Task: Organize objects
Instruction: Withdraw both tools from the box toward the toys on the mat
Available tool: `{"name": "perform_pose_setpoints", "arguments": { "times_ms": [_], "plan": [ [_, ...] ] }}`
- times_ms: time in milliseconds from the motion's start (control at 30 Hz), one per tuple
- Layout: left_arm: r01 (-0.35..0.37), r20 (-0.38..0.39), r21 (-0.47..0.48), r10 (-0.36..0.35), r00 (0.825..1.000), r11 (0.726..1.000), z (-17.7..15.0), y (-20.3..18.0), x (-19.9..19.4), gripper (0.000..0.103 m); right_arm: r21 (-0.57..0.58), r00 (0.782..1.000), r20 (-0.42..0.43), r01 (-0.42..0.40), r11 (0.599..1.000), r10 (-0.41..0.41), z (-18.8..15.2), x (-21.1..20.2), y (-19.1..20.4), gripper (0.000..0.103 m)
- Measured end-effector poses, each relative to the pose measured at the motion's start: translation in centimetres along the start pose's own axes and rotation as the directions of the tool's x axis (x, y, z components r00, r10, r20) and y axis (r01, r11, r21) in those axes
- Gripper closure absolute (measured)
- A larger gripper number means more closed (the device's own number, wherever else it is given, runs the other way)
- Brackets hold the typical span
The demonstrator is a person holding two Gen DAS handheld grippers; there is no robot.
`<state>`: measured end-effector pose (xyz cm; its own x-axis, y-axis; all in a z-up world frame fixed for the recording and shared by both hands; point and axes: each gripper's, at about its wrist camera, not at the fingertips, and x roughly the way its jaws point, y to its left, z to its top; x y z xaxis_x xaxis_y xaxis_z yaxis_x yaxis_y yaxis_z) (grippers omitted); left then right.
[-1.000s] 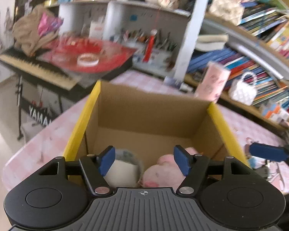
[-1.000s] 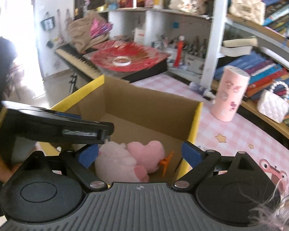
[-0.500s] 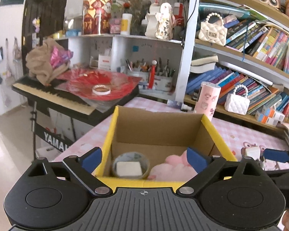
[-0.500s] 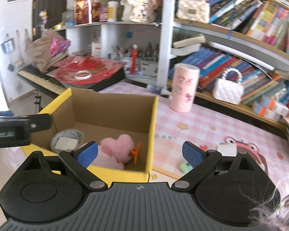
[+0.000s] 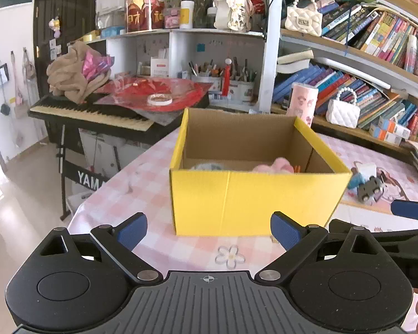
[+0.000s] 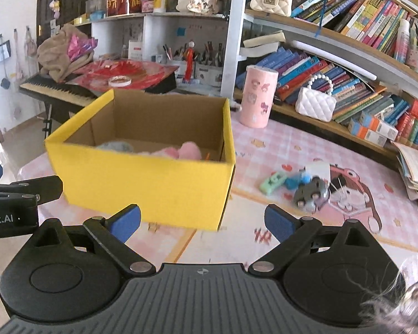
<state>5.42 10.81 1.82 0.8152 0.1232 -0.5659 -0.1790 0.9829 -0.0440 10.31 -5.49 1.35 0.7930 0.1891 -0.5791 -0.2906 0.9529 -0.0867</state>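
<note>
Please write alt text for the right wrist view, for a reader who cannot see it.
An open yellow box stands on a pink table, with a pink plush inside. The open, empty right gripper faces it; small toys lie to the box's right.

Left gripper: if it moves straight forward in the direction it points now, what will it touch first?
Most likely the yellow front wall of the cardboard box. The left gripper is open and empty, and the wall sits centred between its fingers, just ahead over the pink checked tablecloth. Depth is uncertain.
</note>
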Motion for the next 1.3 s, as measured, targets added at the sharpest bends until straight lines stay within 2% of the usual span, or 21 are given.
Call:
{"name": "perform_pose_setpoints", "arguments": {
  "times_ms": [300, 500, 767, 1300],
  "plan": [
    [0.035, -0.046, 0.022, -0.034, 0.998, 0.999, -2.6, -0.2, -1.8, 0.006, 0.028, 0.999, -0.017, 0.045, 0.999, -0.045, -3.0, -3.0, 0.3, 0.006],
    [0.063, -0.055, 0.064, -0.059, 0.997, 0.996, -3.9, -1.1, -2.8, 0.006, 0.060, 0.997, -0.021, 0.079, 0.995, -0.078, -4.5, -4.6, 0.0, 0.006],
    [0.077, -0.064, 0.075, -0.072, 0.995, 0.994, -4.9, -1.7, -3.7, 0.006, 0.088, 0.992, -0.032, 0.123, 0.988, -0.121, -6.1, -6.2, -0.4, 0.006],
    [0.216, -0.105, 0.157, -0.202, 0.974, 0.964, -6.4, -5.9, -4.6, 0.006, 0.182, 0.964, -0.082, 0.265, 0.947, -0.254, -9.9, -9.7, -3.5, 0.005]
  ]
}}
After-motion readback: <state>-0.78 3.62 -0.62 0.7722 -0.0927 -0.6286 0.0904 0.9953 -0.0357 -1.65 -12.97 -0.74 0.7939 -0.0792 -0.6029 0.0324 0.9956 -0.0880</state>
